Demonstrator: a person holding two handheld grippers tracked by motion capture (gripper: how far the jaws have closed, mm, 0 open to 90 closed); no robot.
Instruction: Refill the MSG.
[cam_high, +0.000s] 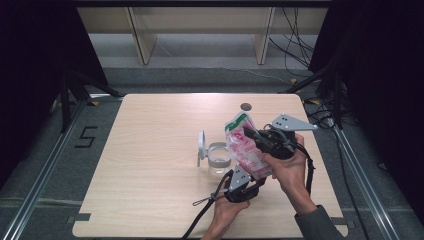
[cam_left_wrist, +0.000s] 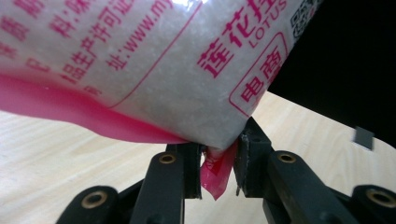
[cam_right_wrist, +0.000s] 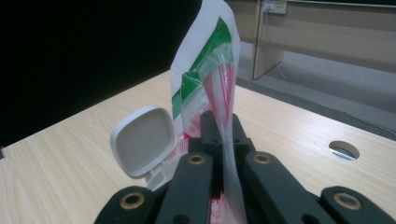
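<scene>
The left gripper (cam_high: 246, 184), nearest the person, pinches the bag's (cam_high: 243, 145) pink bottom corner between its jaws, the white, grainy bulk bulging just above them. Beyond it, the right gripper (cam_high: 248, 133) is clamped tight on the bag's upper part, the green-striped top rising past its jaws. Left of the jaws stands a clear jar (cam_high: 218, 158), its hinged lid (cam_right_wrist: 144, 141) open. The table (cam_high: 150, 165) stretches beyond.
</scene>
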